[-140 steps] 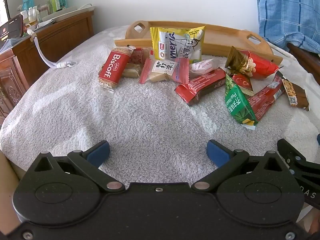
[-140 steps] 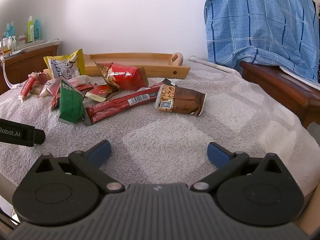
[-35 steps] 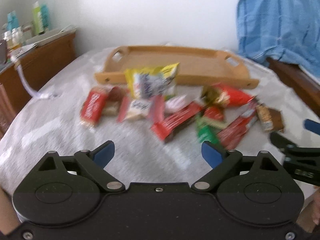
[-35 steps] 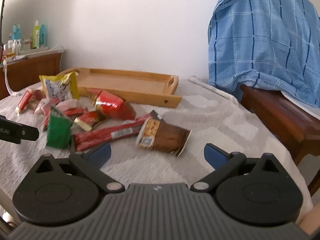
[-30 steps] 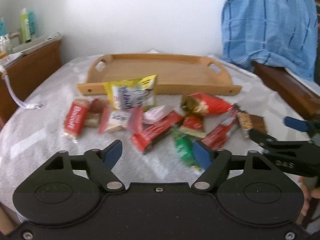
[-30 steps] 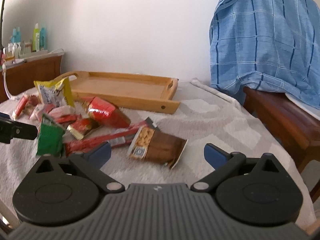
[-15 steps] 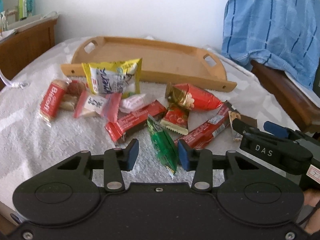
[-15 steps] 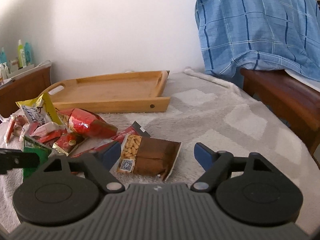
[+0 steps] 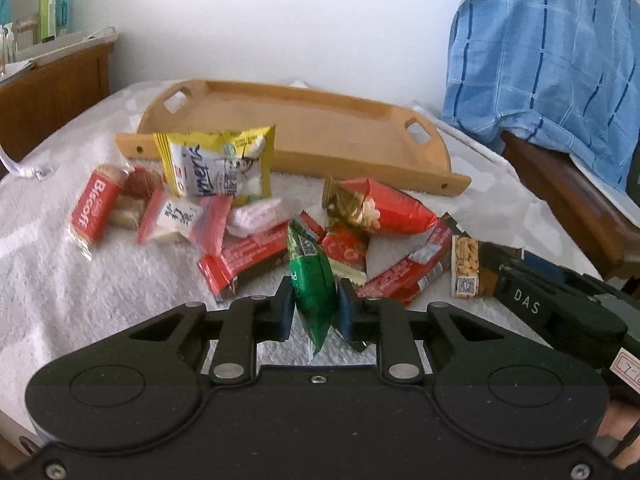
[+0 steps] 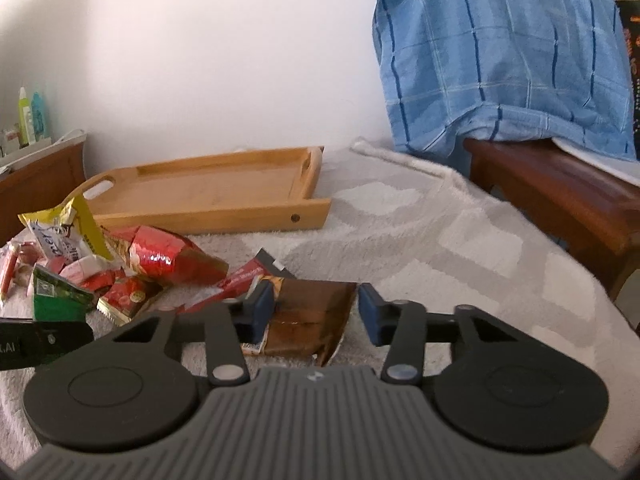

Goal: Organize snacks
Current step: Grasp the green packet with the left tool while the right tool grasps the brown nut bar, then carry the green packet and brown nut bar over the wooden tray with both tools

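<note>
My left gripper (image 9: 314, 304) is shut on a green snack packet (image 9: 312, 276), which stands on edge between the blue pads just above the white blanket. My right gripper (image 10: 317, 308) straddles a brown peanut packet (image 10: 308, 324) lying flat. Its jaws are closing, with the left pad at the packet's edge and a thin gap at the right pad. Behind the pile sits an empty wooden tray (image 9: 360, 168). The pile holds a yellow packet (image 9: 220, 168), a red Biscoff pack (image 9: 94, 208), a red cone-shaped bag (image 9: 392, 212) and red bars (image 9: 408, 276).
A brown wooden cabinet (image 9: 52, 84) with bottles on top stands at the left. A blue checked cloth (image 9: 552, 60) drapes over dark wooden furniture (image 9: 568, 200) at the right. Patterned white blanket (image 10: 460, 248) lies open right of the snacks.
My left jaws went from wide to shut on the green packet after moving in over the pile. My right jaws narrowed around the brown peanut packet.
</note>
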The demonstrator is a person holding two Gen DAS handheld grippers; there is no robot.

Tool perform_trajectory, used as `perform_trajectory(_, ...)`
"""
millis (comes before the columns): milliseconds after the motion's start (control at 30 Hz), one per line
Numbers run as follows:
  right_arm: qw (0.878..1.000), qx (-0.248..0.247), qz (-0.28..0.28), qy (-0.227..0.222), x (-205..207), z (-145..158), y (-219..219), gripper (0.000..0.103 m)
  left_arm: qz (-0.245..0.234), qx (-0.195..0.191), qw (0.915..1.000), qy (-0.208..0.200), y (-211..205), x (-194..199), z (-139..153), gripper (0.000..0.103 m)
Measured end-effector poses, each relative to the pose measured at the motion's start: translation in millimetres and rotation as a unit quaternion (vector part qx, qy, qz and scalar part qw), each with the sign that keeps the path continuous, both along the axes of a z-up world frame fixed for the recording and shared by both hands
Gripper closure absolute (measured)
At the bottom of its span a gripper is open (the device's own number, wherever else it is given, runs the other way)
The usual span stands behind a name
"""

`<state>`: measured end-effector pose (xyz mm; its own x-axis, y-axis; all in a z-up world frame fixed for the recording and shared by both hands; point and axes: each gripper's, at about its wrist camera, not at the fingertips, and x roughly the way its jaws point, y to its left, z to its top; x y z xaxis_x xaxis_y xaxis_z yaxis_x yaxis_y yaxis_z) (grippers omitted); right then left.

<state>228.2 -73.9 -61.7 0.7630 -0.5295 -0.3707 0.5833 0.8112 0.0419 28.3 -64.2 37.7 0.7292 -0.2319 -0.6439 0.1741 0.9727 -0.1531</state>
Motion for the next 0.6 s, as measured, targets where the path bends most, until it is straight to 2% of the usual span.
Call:
perform_trajectory(67,1.000,0.005,-0.002,0.003,0.0,-0.1,-1.6,0.058,0.002,0.002,1.0000,-0.003,1.7,-0.1,2.9,0.082)
perform_trajectory(167,1.000,0.008,-0.009,0.007,0.6,-1.5,-2.0,0.053,0.007,0.005,0.9999,-0.010,3.1,-1.1,5.8,0.082)
perform_trajectory(233,1.000,-0.001,-0.007,0.011,2.4,-1.6,1.5,0.037,0.009,0.007,0.9999,-0.010,4.5,-0.3,6.2,0.082)
perform_trajectory(333,0.999,-0.022,0.010,0.021,7.0,-3.6,11.3,0.031,0.010,0.009,0.9999,-0.009,6.0,0.1,5.9,0.082)
perform_trajectory(600,0.995,-0.080,0.018,0.064,24.9,-14.3,31.0,0.021,0.008,0.020,0.9997,-0.006,3.6,2.0,4.3,0.082)
